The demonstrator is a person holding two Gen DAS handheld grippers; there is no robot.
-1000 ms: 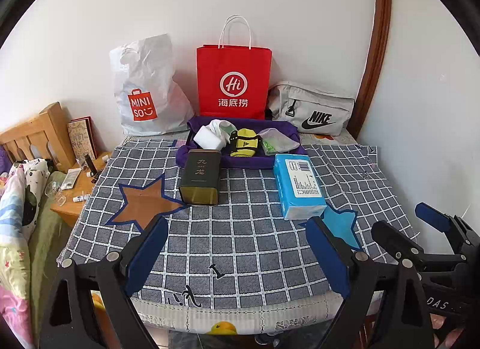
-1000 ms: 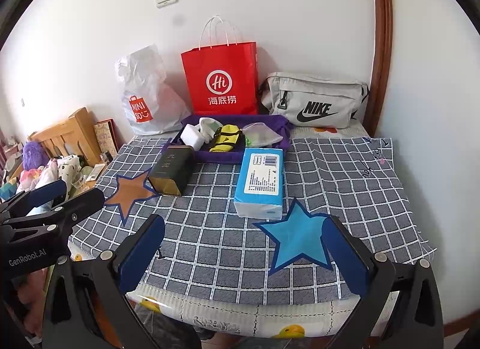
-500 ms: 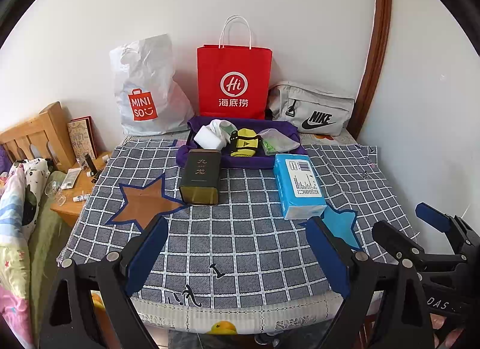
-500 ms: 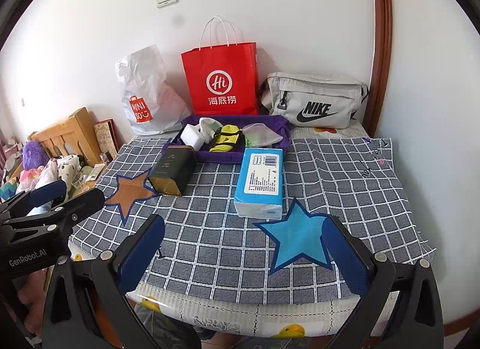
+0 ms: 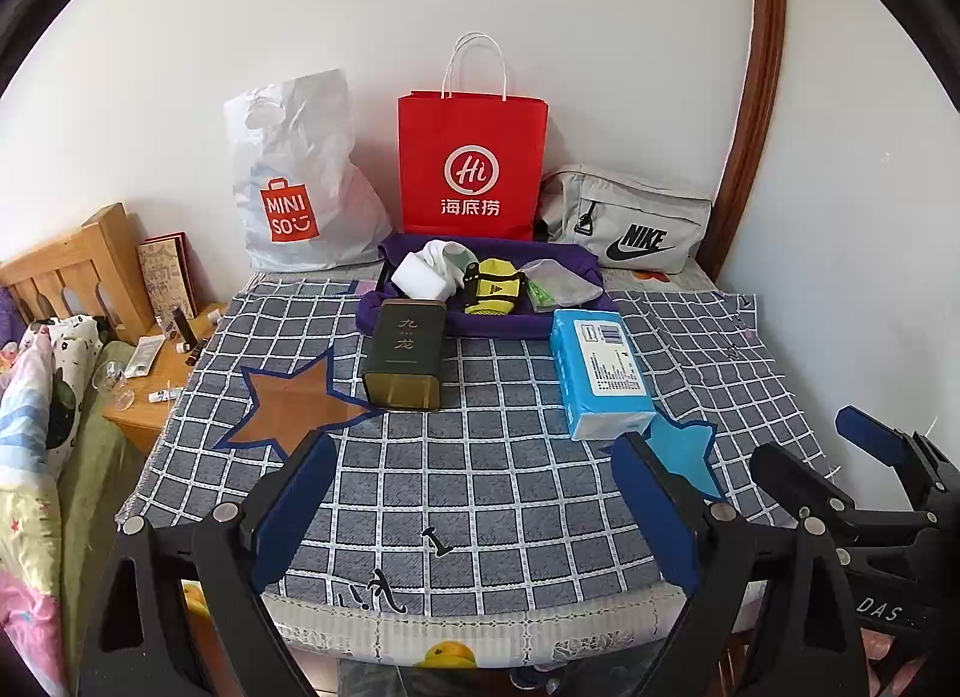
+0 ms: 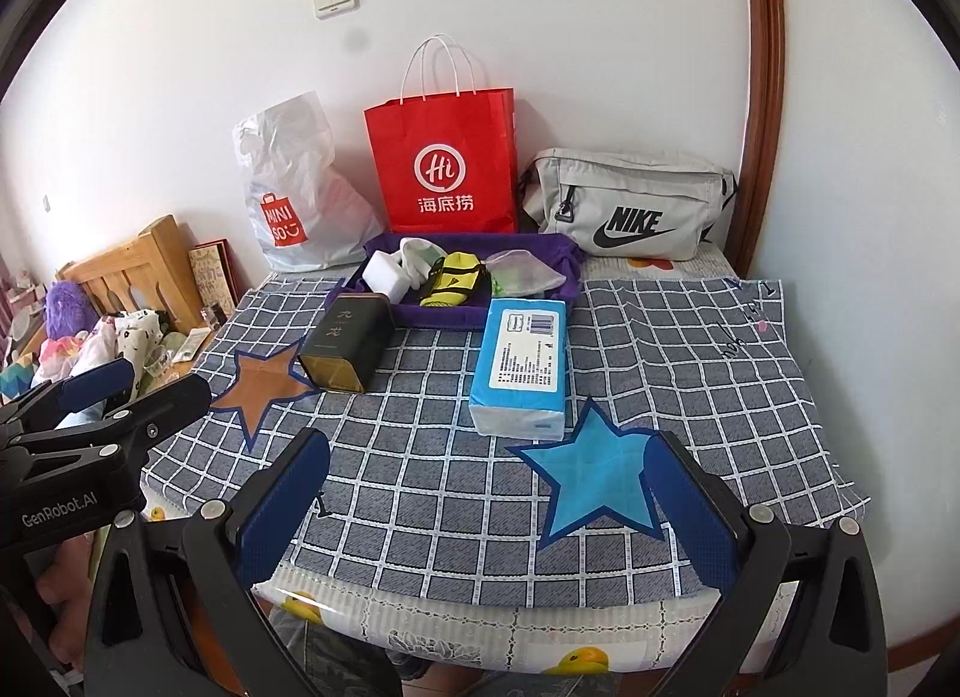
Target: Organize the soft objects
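Hovering unmoved since before, left gripper (image 5: 474, 493) and right gripper (image 6: 486, 499) stay spread, empty.

cloth (image 5: 510, 487): grey-white check | paper bag (image 5: 472, 163): red | tray (image 5: 384, 313): purple

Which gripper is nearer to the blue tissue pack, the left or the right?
Right. The right gripper faces the blue tissue pack almost straight ahead; the left gripper sits further left, facing the dark tin.

The purple tray (image 5: 372, 313) hides its front edge behind the dark tin (image 5: 405, 355) at centre; the bed (image 5: 30, 457) is cut off at the left edge; small items on the bedside stand (image 5: 150, 391) are too small to identify
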